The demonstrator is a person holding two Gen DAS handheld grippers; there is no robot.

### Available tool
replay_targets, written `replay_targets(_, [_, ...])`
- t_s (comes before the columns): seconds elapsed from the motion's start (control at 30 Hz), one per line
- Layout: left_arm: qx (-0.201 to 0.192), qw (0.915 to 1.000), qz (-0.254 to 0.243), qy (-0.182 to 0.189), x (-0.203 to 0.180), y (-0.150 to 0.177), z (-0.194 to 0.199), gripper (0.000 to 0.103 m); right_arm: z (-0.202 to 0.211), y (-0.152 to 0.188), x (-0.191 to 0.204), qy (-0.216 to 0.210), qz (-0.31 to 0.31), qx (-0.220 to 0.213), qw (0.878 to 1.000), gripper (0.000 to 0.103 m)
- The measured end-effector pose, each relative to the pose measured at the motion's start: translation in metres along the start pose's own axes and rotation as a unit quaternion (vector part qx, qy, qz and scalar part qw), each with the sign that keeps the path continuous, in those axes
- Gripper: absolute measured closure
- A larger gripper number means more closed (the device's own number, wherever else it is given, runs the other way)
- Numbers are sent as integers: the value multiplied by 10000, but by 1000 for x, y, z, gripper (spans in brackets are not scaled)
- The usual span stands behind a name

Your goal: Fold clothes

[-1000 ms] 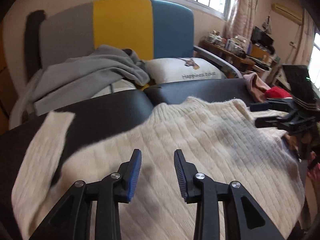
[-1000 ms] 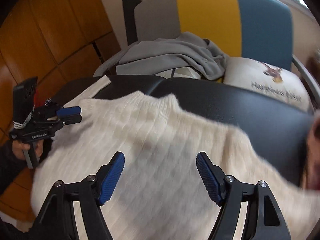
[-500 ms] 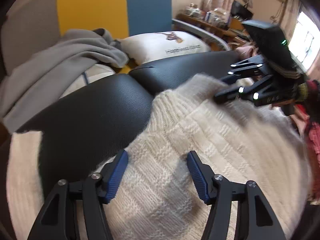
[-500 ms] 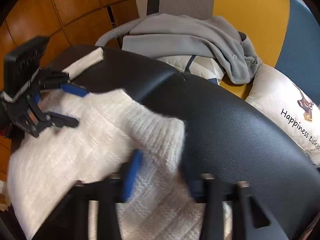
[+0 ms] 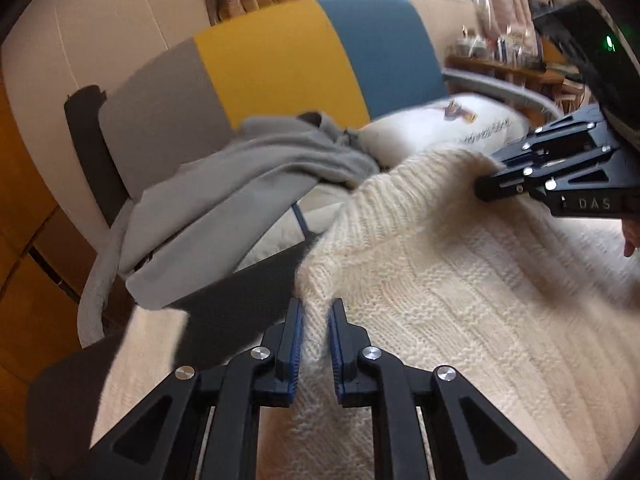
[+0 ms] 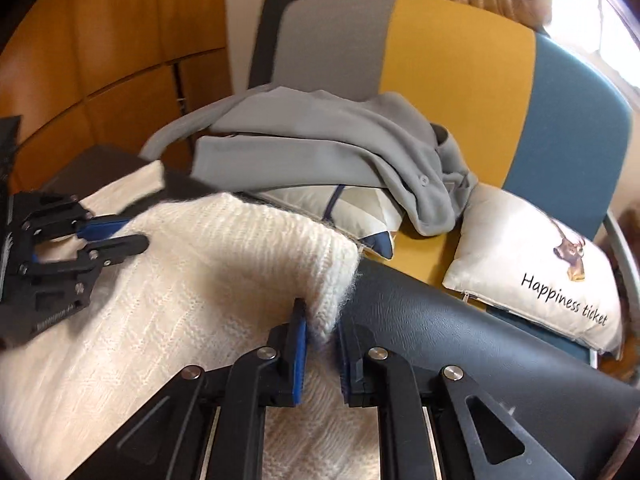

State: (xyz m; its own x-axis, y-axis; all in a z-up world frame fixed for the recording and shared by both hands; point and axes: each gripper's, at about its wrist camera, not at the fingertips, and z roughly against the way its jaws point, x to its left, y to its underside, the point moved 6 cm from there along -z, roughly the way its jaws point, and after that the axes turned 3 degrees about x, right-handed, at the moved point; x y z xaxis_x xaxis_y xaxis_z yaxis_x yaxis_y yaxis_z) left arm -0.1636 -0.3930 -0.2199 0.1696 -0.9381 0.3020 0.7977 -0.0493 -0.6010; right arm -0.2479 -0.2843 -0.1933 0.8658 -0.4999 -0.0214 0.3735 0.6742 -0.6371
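A cream knitted sweater [image 5: 460, 300] lies spread on a black padded surface [image 5: 240, 300]. In the left wrist view my left gripper [image 5: 316, 308] has the sweater's ribbed edge between its blue pads, and its jaws are closing on the knit. My right gripper [image 5: 486, 184] grips the same ribbed edge further right. In the right wrist view that right gripper [image 6: 322, 312] pinches the corner of the sweater [image 6: 180, 300], its jaws closing on the fold. The left gripper [image 6: 136, 236] shows at the left of this view. One sleeve [image 5: 148, 340] lies out to the left.
A grey garment [image 6: 320, 152] is heaped on a chair with a grey, yellow and blue back [image 6: 460, 60], just beyond the black surface [image 6: 460, 340]. A white printed pillow [image 6: 540, 264] lies at the right. Wooden panels [image 6: 100, 40] stand at the left.
Both grippers moved forward to the sweater's far ribbed edge and went from wide open to closed on the knit. The edge now stands lifted off the black surface.
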Motion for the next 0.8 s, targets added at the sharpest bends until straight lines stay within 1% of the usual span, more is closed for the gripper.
replay_targets(0.03, [28,10000,-58,-41,0,1,-5,88,-9,0,-1,25,-80,49,10000,89])
replay_targets(0.1, [-27,9999,-146,-63,1,1,-8,88,-23,-1,-3,82,-240,109,9996,83])
replay_targets(0.13, [-32,9999,-136,-36,3,1,-7,87,-21,-3,-6,133,-324,50,9994,77])
replay_targets(0.2, [-25,10000,-1,70,7,1,-6,85,-23,-2,-16,212,-589,73,9980,27])
replay_targets(0.23, [25,9997,199,134,13,1,-4,83,-23,-1,-23,138,-790,107,9967,24])
replay_targets(0.3, [13,9978,643,142,23,-4,3,83,-17,0,-33,-41,-1107,36,9938,29])
replay_targets(0.37, [-230,9960,857,50,28,-8,27,83,-7,4,-38,-80,-1215,-70,9925,32])
replay_targets(0.4, [-351,9948,949,72,29,-8,40,83,1,7,-38,-102,-1230,-141,9923,32])
replay_targets(0.47, [-557,9913,1166,263,21,-3,63,83,19,13,-33,-220,-1187,-249,9924,32])
replay_targets(0.57, [-643,9873,1374,475,-2,14,85,83,45,28,-20,-500,-1129,-264,9920,32])
replay_targets(0.6, [-632,9860,1452,531,-10,20,88,83,51,36,-16,-546,-1123,-208,9920,32])
replay_targets(0.7, [-452,9801,1788,732,-32,47,95,83,60,64,-9,-423,-1260,74,9911,32])
replay_targets(0.73, [-381,9785,1877,763,-38,57,97,83,62,74,-8,-389,-1368,112,9898,32])
replay_targets(0.8, [-181,9787,1927,692,-47,82,101,83,64,96,-6,-374,-1594,178,9863,31])
